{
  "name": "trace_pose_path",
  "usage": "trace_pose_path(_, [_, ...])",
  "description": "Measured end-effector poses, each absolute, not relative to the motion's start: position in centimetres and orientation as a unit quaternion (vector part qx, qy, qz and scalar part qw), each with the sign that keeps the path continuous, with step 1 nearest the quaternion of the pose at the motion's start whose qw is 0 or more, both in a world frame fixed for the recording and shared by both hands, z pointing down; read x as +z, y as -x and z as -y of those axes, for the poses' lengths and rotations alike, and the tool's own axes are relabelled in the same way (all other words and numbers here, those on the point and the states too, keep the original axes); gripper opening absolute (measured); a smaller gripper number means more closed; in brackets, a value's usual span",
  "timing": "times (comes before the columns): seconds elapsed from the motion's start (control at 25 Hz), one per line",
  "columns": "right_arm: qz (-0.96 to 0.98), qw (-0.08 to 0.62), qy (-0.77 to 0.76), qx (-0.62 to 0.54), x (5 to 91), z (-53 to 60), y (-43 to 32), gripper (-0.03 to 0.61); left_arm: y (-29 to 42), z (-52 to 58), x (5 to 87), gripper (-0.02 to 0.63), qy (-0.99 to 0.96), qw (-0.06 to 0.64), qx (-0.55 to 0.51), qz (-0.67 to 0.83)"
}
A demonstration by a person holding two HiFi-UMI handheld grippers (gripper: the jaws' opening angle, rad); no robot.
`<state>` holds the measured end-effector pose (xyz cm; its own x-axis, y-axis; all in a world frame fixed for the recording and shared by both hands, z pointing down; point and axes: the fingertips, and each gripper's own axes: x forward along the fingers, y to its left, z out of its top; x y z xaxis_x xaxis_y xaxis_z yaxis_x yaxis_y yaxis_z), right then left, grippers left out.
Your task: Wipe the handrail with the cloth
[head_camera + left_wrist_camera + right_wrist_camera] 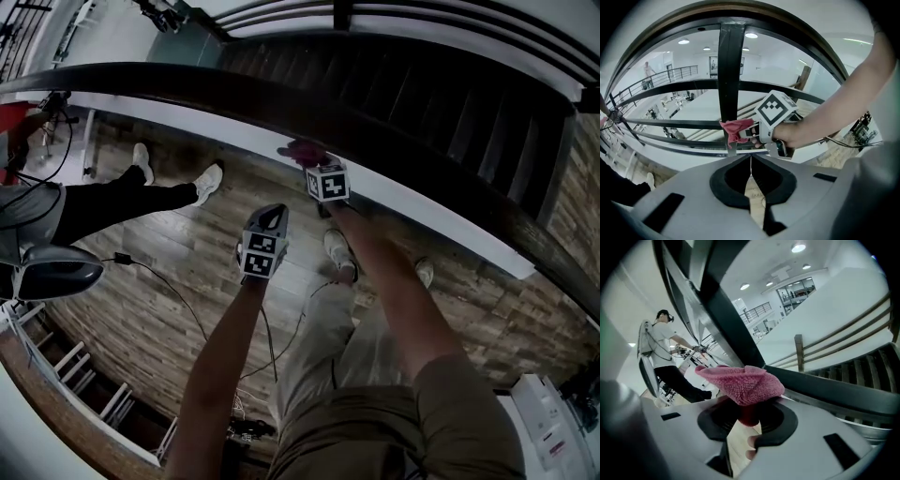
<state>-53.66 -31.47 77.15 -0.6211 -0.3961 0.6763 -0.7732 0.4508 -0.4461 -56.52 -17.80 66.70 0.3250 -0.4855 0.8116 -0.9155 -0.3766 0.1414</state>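
Observation:
A dark handrail (281, 103) curves across the head view from upper left to lower right. My right gripper (309, 161) is shut on a pink cloth (743, 383), and the cloth (302, 150) rests against the rail's near side. In the left gripper view the same cloth (736, 130) sits against a dark upright post (729, 79) with the right gripper (747, 133) behind it. My left gripper (274, 217) hangs below and left of the right one, away from the rail. Its jaws are shut with nothing between them (750, 161).
A white ledge (412, 211) runs under the handrail. Beyond the rail, dark stairs (422, 94) descend. A seated person's legs and white shoes (208, 181) stretch over the wooden floor (169, 281) at left. Cables trail on the floor. Another person (663, 348) stands by the railing.

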Motion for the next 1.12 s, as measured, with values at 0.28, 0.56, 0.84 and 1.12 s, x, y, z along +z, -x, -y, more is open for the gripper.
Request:
trace_pose_path(0.28, [0.844, 0.288, -0.331, 0.307, 77.3, 27.4, 47.3, 0.110, 54.3, 19.4, 68.6, 0.018, -0.755, 0.302, 0.333, 0.477])
trace_pose_path(0.56, [0.836, 0.366, -0.360, 0.194, 79.5, 26.2, 39.9, 0.110, 52.2, 21.3, 72.0, 0.018, -0.753, 0.295, 0.315, 0.497])
trace_pose_path(0.84, [0.810, 0.420, -0.390, 0.122, 83.7, 27.8, 39.9, 0.110, 50.1, 22.4, 75.7, 0.019, -0.778, 0.272, 0.330, 0.460])
trace_pose_path(1.12, [0.818, 0.456, -0.352, 0.006, 89.1, 30.7, 45.0, 0.110, 51.9, 23.6, 80.9, 0.020, -0.793, 0.237, 0.350, 0.438])
